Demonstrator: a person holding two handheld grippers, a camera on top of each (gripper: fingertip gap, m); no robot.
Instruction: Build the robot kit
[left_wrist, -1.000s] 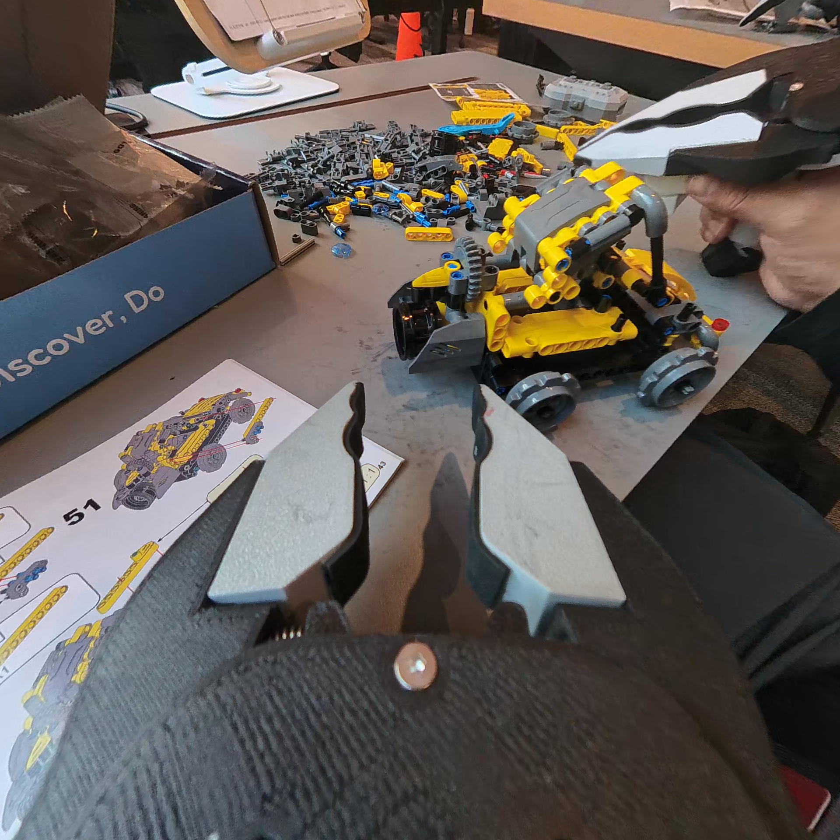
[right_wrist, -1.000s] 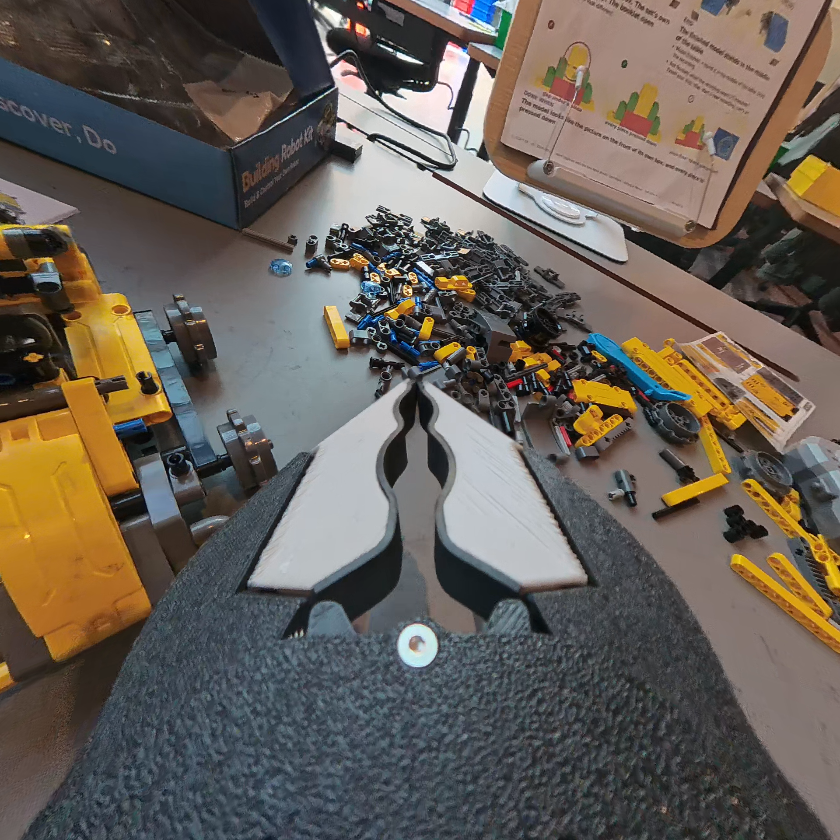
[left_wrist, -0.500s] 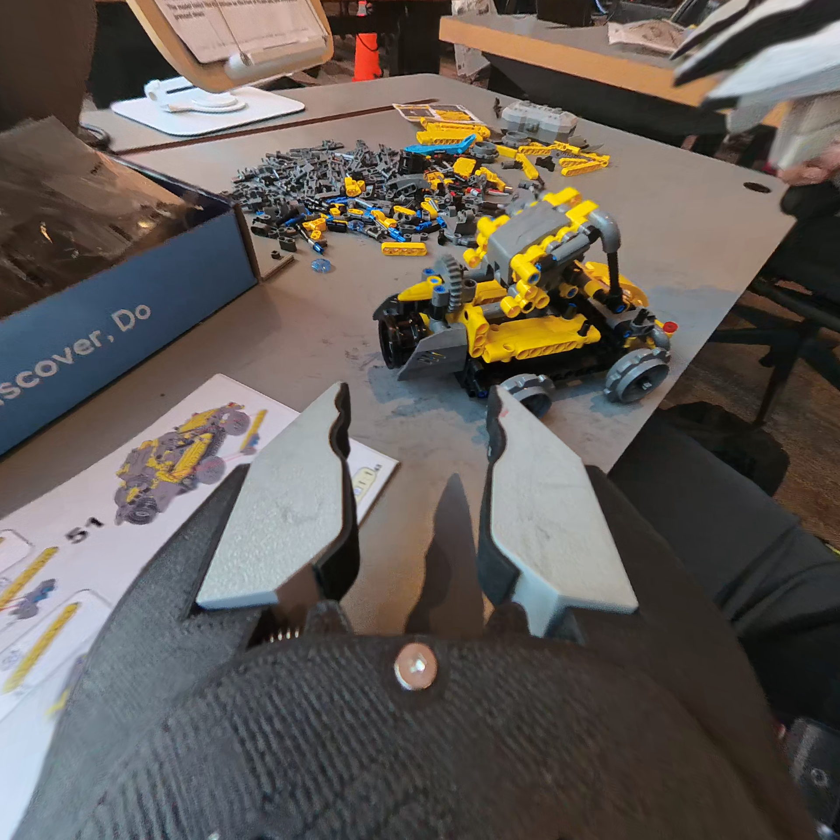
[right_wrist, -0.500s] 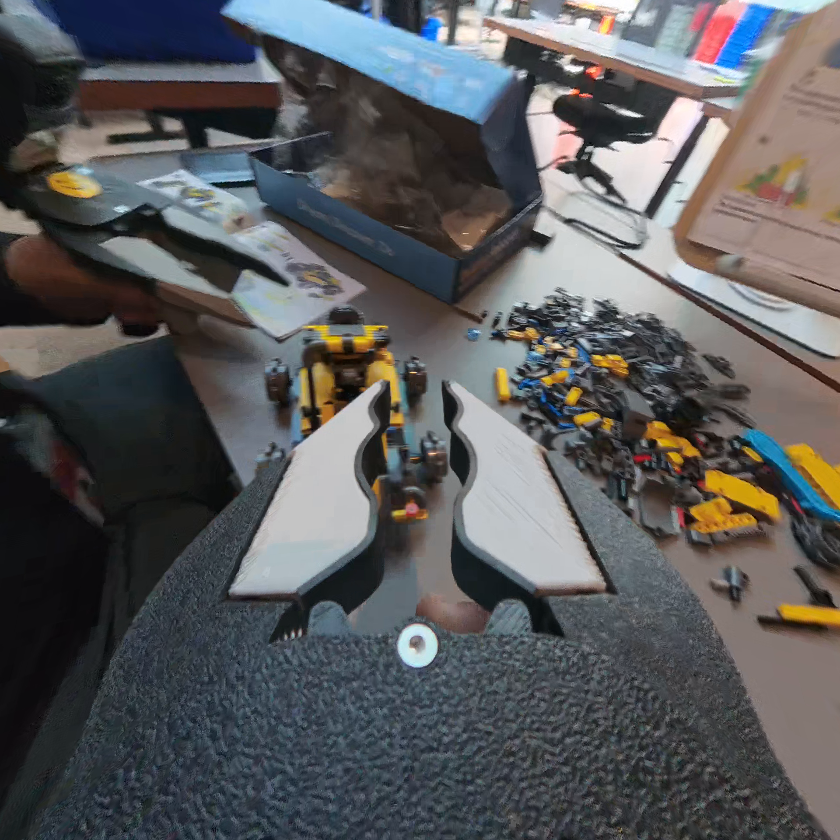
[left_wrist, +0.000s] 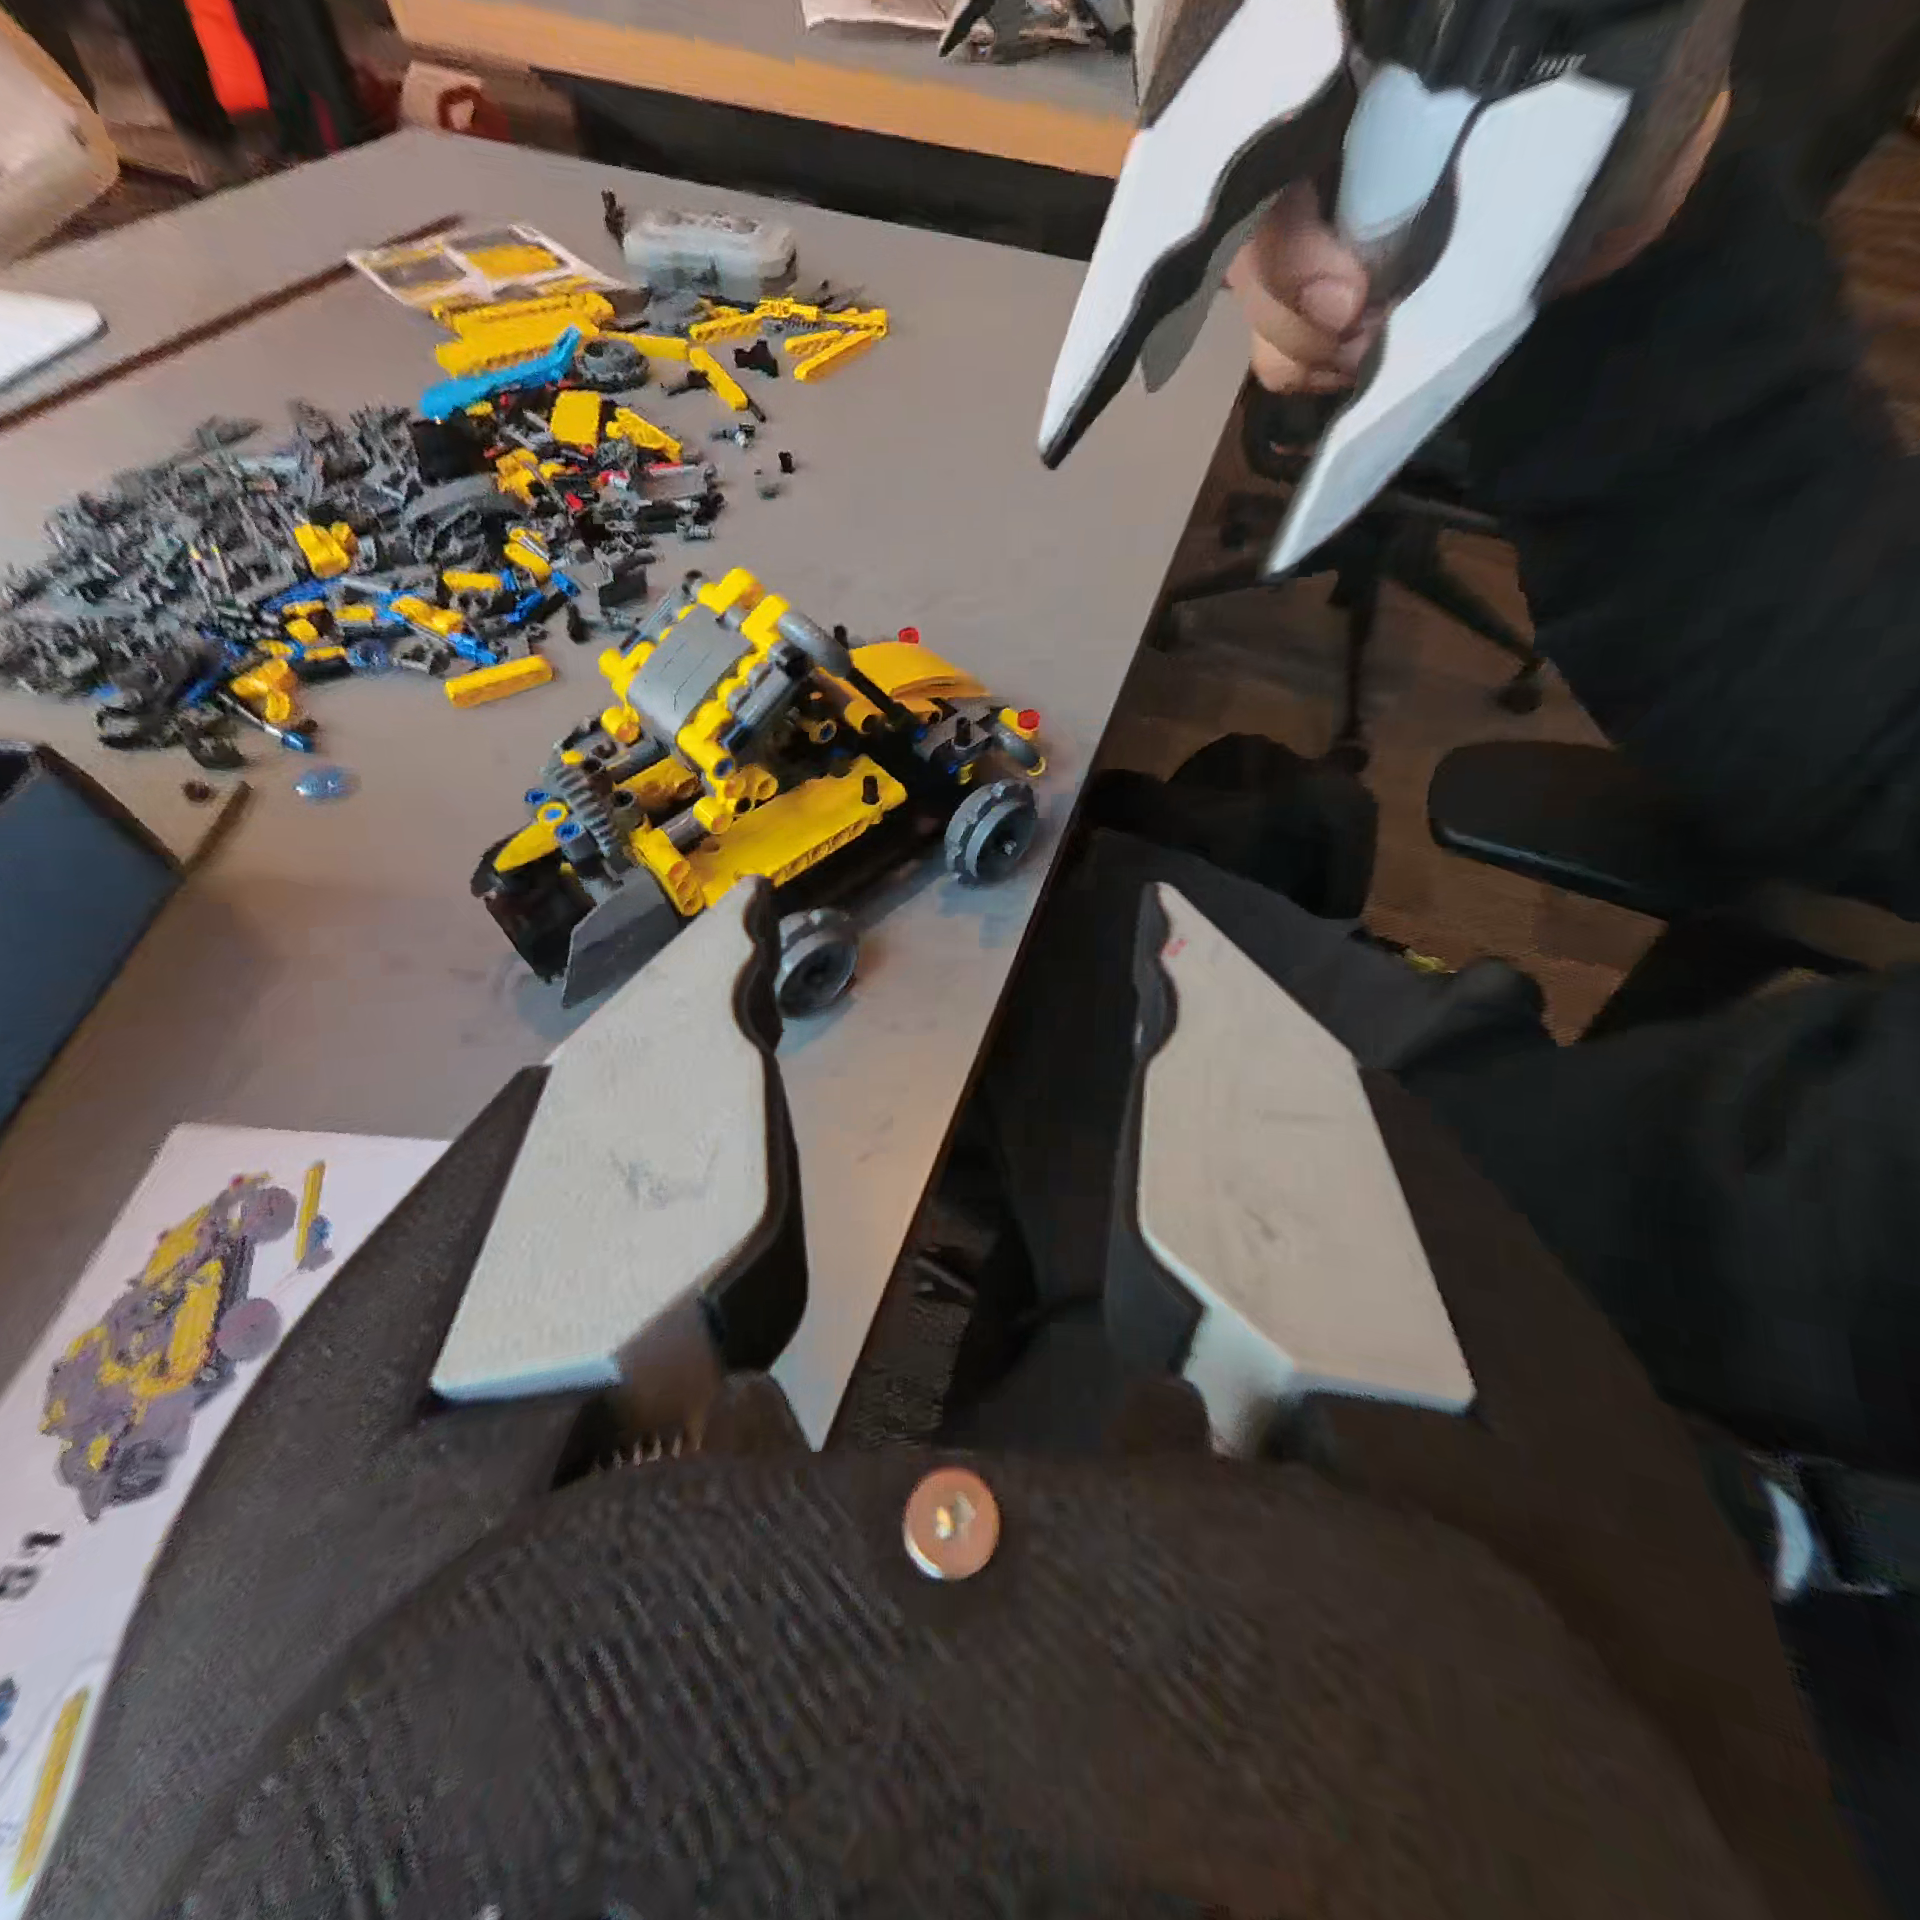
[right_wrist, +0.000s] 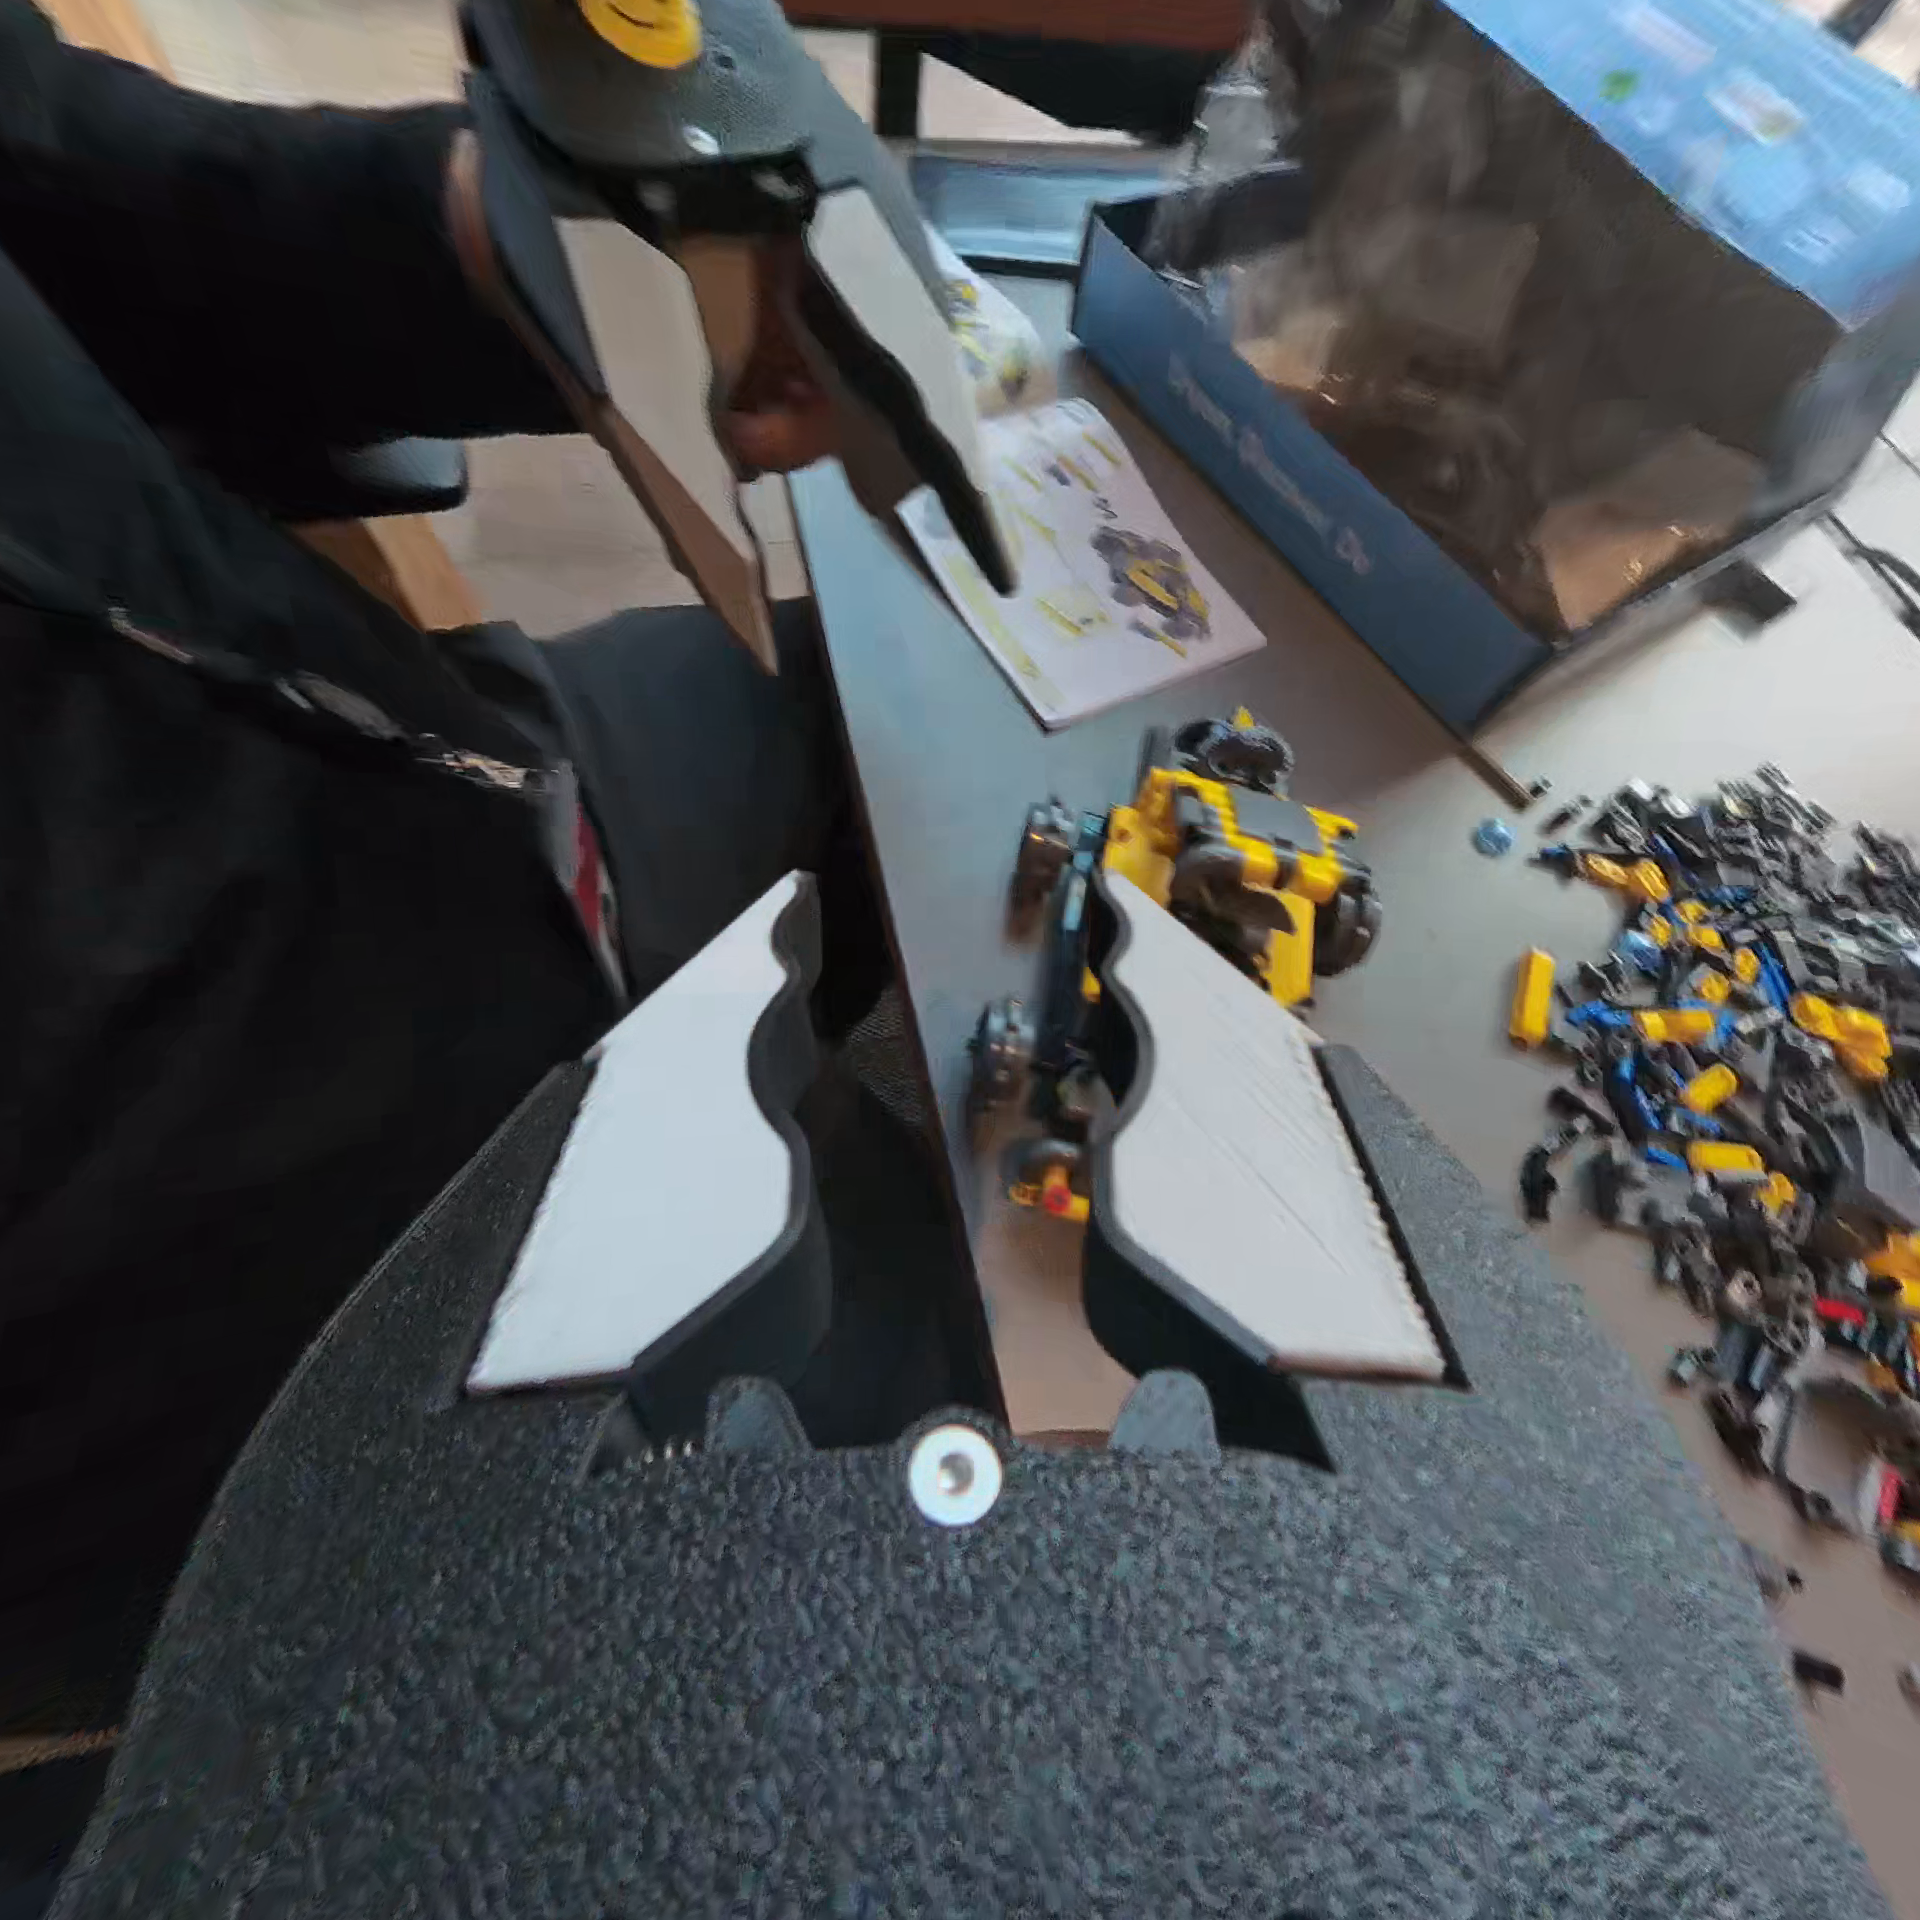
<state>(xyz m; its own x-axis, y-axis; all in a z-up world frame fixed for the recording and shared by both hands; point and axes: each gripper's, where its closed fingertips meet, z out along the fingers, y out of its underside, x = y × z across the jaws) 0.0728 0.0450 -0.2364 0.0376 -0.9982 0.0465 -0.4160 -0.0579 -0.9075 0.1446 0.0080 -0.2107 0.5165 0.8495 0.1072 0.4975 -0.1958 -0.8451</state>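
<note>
A yellow and grey brick-built vehicle (left_wrist: 769, 769) stands on the grey table (left_wrist: 914, 520) near its front edge; it also shows in the right wrist view (right_wrist: 1226, 894). My left gripper (left_wrist: 951, 914) is open and empty, held above the table edge just short of the vehicle. My right gripper (right_wrist: 951, 904) is open and empty, raised above the table edge beside the vehicle. Each gripper shows in the other's view, the right (left_wrist: 1164, 509) and the left (right_wrist: 883, 613), both held in the air with jaws apart.
A pile of loose grey, yellow and blue pieces (left_wrist: 312, 582) lies behind the vehicle, also in the right wrist view (right_wrist: 1714, 1039). An instruction booklet (right_wrist: 1091, 582) lies at the front left. A blue open box (right_wrist: 1455, 416) stands behind it. A person in dark clothes (right_wrist: 260, 831) sits at the edge.
Both grippers have pulled back from the table and risen, swinging toward each other. The left jaws opened wider. The right gripper went from shut to open.
</note>
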